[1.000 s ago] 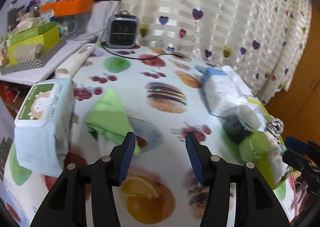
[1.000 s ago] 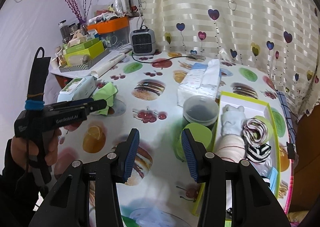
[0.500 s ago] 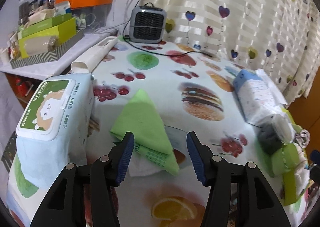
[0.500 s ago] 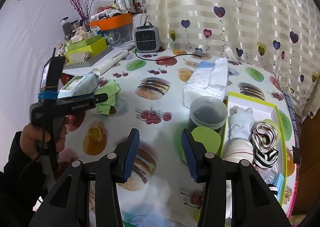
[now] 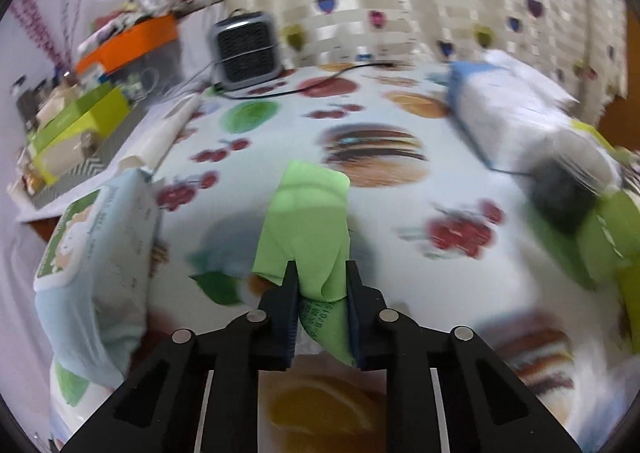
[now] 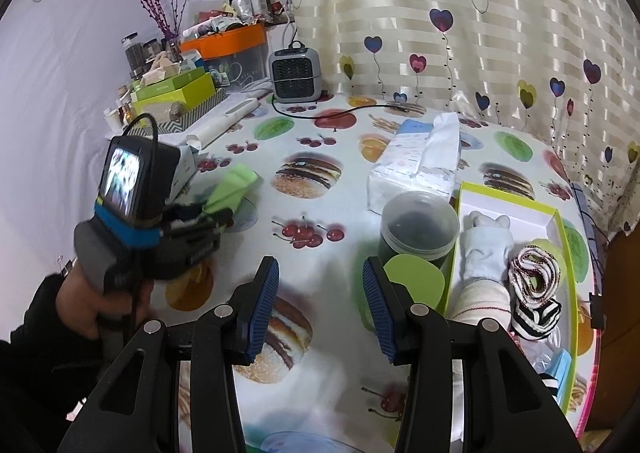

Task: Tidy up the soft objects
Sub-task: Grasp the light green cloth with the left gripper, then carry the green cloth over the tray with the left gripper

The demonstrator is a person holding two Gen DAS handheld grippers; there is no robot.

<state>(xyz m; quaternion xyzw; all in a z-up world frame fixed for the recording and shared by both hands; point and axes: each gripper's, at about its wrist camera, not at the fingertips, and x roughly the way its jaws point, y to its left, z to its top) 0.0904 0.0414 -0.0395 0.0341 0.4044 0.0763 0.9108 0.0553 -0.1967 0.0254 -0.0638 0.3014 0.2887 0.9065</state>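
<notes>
Heart-print striped curtain [image 6: 460, 13], white wall [image 6: 60, 53], cluttered side shelf [image 6: 176, 109] behind food-print table [image 6: 320, 181].

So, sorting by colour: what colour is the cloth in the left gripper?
Light green cloth, clamped in the left gripper; clearest in the left wrist view.

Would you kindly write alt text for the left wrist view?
The left gripper is shut on a folded green cloth over a fruit-and-burger printed tablecloth. A wet-wipes pack stands left; a small heater sits behind.

A small heater [image 6: 295, 74] stands beside the curtain [image 6: 480, 13].
</notes>
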